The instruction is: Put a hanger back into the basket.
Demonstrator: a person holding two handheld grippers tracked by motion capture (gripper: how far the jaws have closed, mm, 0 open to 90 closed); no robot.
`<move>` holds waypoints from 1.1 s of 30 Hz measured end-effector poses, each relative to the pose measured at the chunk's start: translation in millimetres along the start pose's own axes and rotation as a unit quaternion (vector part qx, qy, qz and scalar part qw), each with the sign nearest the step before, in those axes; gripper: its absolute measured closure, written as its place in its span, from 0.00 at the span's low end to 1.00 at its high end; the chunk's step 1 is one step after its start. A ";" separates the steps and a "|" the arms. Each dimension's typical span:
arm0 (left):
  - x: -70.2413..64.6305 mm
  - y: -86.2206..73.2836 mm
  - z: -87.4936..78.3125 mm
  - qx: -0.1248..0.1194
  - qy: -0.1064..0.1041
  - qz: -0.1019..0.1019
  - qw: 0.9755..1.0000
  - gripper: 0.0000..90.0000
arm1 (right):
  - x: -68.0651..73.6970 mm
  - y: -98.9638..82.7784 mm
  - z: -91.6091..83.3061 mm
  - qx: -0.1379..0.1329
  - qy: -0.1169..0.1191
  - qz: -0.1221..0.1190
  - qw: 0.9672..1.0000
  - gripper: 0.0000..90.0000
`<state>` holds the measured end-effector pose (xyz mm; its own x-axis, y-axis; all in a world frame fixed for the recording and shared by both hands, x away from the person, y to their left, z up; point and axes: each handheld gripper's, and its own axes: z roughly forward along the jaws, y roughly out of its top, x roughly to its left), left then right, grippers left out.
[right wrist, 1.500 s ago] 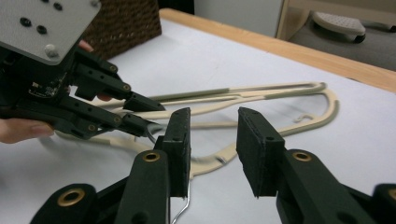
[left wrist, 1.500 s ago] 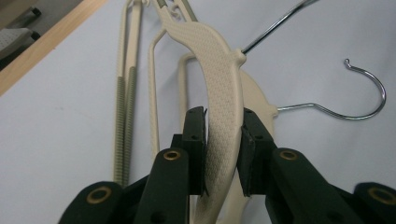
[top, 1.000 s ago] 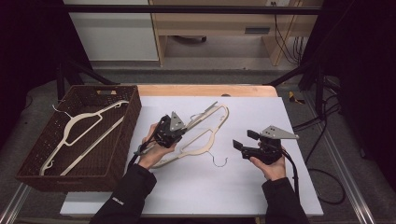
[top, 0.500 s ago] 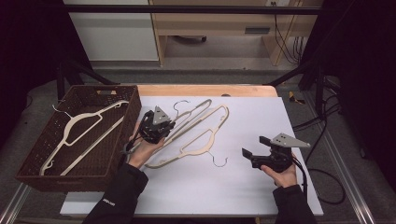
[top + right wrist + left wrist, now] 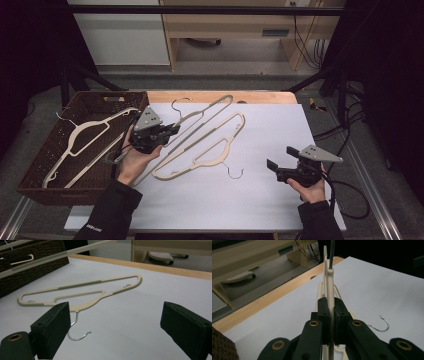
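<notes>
My left gripper (image 5: 169,131) is shut on the arm of a cream plastic hanger (image 5: 210,107) and holds it off the white sheet, its hook (image 5: 179,102) toward the far edge. In the left gripper view the pads (image 5: 323,312) pinch that hanger (image 5: 329,282) edge-on. A second cream hanger (image 5: 202,150) lies flat mid-table with its wire hook (image 5: 235,172) pointing near. My right gripper (image 5: 274,169) stands open at the right. Its jaws have just been opening, nothing between them (image 5: 115,325). The flat hanger (image 5: 82,290) lies ahead of it.
A brown wicker basket (image 5: 40,172) stands at the left edge with another cream hanger (image 5: 85,145) inside. The white sheet (image 5: 280,125) covers a wooden table (image 5: 220,96). Cables trail at the right, and a cabinet and a desk stand behind.
My left gripper has carried its hanger up and to the left, closer to the basket. My right gripper has drawn back toward the near right, its jaws wider apart.
</notes>
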<state>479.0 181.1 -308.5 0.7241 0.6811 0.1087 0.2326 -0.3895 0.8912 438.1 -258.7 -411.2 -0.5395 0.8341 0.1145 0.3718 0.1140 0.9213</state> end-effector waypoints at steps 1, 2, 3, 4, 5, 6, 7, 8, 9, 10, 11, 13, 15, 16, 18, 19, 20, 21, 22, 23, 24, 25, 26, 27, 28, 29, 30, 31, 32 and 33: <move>-0.1 3.1 -5.7 -0.003 -0.002 0.003 1.000 0.96 | 0.2 0.2 -0.8 -0.001 0.001 0.001 1.000 0.10; 0.3 5.9 -11.1 -0.007 -0.006 0.005 1.000 0.96 | -0.1 0.2 -1.2 -0.003 -0.002 -0.001 1.000 0.10; 1.2 8.5 -16.4 -0.010 -0.009 0.005 1.000 0.95 | -0.2 0.3 -1.9 -0.004 -0.001 0.000 1.000 0.09; 2.3 10.9 -21.3 -0.014 -0.011 0.004 1.000 0.96 | -0.4 0.4 -2.2 -0.004 -0.004 -0.001 1.000 0.08; 3.8 13.1 -26.0 -0.017 -0.013 0.004 1.000 0.96 | -0.8 0.4 -2.7 -0.006 -0.005 -0.002 1.000 0.08; 5.8 15.1 -30.4 -0.019 -0.014 0.004 1.000 0.96 | -1.0 0.5 -3.1 -0.006 -0.005 -0.001 1.000 0.08; 7.7 16.8 -34.4 -0.020 -0.014 0.004 1.000 0.96 | -1.0 0.5 -3.6 -0.005 -0.006 0.000 1.000 0.08; 10.3 18.4 -38.2 -0.022 -0.014 0.002 1.000 0.96 | -1.0 0.5 -4.0 -0.005 -0.008 0.001 1.000 0.07; 13.1 19.8 -42.0 -0.022 -0.011 0.005 1.000 0.95 | -1.1 0.5 -4.5 -0.003 -0.009 0.002 1.000 0.07; 16.0 20.8 -45.3 -0.022 -0.009 0.004 1.000 0.96 | -1.4 0.5 -4.7 -0.005 -0.009 0.001 1.000 0.07; 18.9 21.4 -48.4 -0.023 -0.009 0.001 1.000 0.95 | -1.8 0.4 -5.1 -0.005 -0.010 0.000 1.000 0.07; 25.7 22.3 -54.4 -0.021 -0.007 0.000 1.000 0.96 | -2.1 0.3 -5.8 -0.005 -0.011 0.001 1.000 0.07; 32.1 22.1 -60.3 -0.020 -0.003 0.000 1.000 0.96 | -2.5 0.3 -6.6 -0.004 -0.011 0.001 1.000 0.07; 35.1 21.6 -63.3 -0.021 -0.001 0.000 1.000 0.96 | -2.7 0.2 -7.0 -0.004 -0.010 0.000 1.000 0.07; 41.1 20.6 -69.5 -0.024 0.001 -0.002 1.000 0.96 | -2.3 0.2 -7.1 -0.005 -0.010 0.002 1.000 0.07; 44.3 20.0 -73.0 -0.025 0.002 -0.001 1.000 0.96 | -2.1 0.1 -7.1 -0.005 -0.010 0.003 1.000 0.07; 47.4 19.2 -76.6 -0.027 0.003 -0.001 1.000 0.96 | -2.0 0.1 -6.9 -0.005 -0.011 0.002 1.000 0.07; 50.8 18.6 -80.2 -0.027 0.004 -0.001 1.000 0.96 | -2.0 0.1 -6.8 -0.005 -0.011 0.001 1.000 0.07; 54.3 17.6 -83.9 -0.030 0.005 -0.003 1.000 0.95 | -2.0 0.1 -6.8 -0.005 -0.011 0.001 1.000 0.07; 58.2 16.8 -87.6 -0.031 0.005 -0.004 1.000 0.95 | -2.1 0.0 -6.6 -0.006 -0.011 -0.001 1.000 0.06; 61.9 15.7 -91.1 -0.031 0.004 -0.006 1.000 0.96 | -2.0 0.0 -6.6 -0.005 -0.011 -0.001 1.000 0.06; 66.1 14.4 -94.6 -0.029 0.004 -0.006 1.000 0.96 | -2.0 -0.1 -6.6 -0.005 -0.011 -0.002 1.000 0.06; 69.9 13.0 -98.0 -0.029 0.005 -0.008 1.000 0.95 | -2.0 -0.1 -6.4 -0.005 -0.011 -0.002 1.000 0.06; 73.9 11.6 -101.3 -0.030 0.010 -0.002 1.000 0.95 | -2.0 -0.1 -6.4 -0.005 -0.012 -0.002 1.000 0.06; 77.7 9.7 -104.4 -0.028 0.014 -0.002 1.000 0.95 | -2.0 -0.1 -6.4 -0.005 -0.012 -0.002 1.000 0.06; 81.3 7.7 -107.4 -0.027 0.017 -0.003 0.999 0.96 | -1.9 -0.2 -6.3 -0.005 -0.012 -0.001 1.000 0.06; 85.2 5.4 -110.3 -0.026 0.020 -0.005 0.999 0.96 | -1.9 -0.2 -6.3 -0.005 -0.012 -0.002 1.000 0.06; 89.0 2.9 -113.2 -0.021 0.023 -0.007 0.999 0.96 | -1.7 -0.2 -6.4 -0.003 -0.012 0.000 1.000 0.06; 93.1 0.5 -115.6 -0.019 0.025 -0.007 0.999 0.96 | -1.6 -0.2 -6.4 -0.003 -0.012 0.000 1.000 0.06; 96.9 -1.9 -117.8 -0.015 0.028 -0.006 0.999 0.95 | -1.6 -0.2 -6.3 -0.003 -0.012 0.000 1.000 0.06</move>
<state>472.2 320.8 -247.7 0.6834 0.7198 0.1219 0.2209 -0.3630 0.9053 434.1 -263.5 -409.2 -0.5215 0.8468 0.1051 0.3669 0.1113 0.9236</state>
